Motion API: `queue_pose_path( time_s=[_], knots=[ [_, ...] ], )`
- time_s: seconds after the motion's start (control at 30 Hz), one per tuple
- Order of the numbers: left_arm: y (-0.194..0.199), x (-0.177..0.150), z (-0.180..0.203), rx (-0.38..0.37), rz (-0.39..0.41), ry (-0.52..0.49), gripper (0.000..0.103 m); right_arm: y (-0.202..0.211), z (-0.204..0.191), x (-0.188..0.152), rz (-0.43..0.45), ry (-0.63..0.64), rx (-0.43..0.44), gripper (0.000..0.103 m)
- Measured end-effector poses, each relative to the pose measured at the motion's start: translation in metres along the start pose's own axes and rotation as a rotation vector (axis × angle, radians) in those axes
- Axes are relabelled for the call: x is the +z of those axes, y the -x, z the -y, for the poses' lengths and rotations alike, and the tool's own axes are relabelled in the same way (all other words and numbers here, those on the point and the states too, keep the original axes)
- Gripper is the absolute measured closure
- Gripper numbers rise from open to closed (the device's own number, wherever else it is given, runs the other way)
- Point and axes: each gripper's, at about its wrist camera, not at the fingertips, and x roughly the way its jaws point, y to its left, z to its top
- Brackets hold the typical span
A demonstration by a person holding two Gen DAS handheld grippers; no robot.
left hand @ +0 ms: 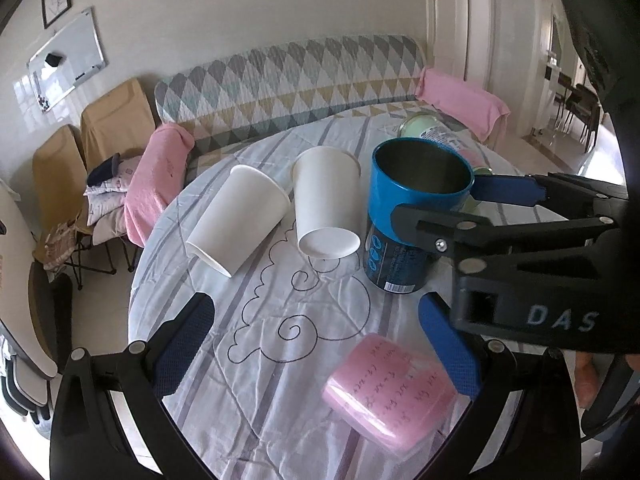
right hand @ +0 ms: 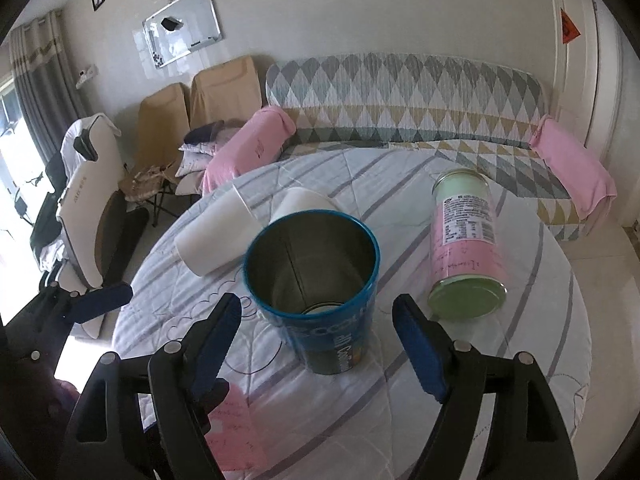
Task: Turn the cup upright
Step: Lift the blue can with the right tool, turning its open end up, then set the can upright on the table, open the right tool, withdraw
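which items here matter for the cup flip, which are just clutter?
Job items:
- blue cup, upright on the table, mouth up
- right tool, open, fingers either side of the blue cup
- left tool, open, holding nothing

Lying about:
- two white paper cups on their sides
- pink-labelled can on its side
- pink container near the left tool

Blue metal cup upright on tablecloth

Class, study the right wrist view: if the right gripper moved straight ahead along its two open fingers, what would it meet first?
Most likely the upright blue metal can, which stands directly between and just beyond the right gripper fingers; exact depth is uncertain.
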Motion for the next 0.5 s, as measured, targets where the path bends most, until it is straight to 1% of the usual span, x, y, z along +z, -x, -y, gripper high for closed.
queue_pose_path(
  time_s=[0.17,0.33,0.47,0.5],
  knots=[
    [0.017,-0.006,-0.003,-0.009,0.022,0.008,0.0,0.02,-0.001,-0.004,0.028,-0.019,0.013,0.023],
    [0.04,-0.014,-0.01,-0.015,0.06,0.02,0.0,0.057,0.0,-0.01,0.101,-0.058,0.027,0.021],
    [0.057,-0.021,-0.018,-0.001,0.083,0.036,0.0,0.077,-0.004,-0.02,0.14,-0.086,0.027,0.021],
    [0.06,-0.022,-0.018,0.005,0.089,0.04,0.0,0.081,-0.006,-0.023,0.142,-0.091,0.013,0.021]
  ],
)
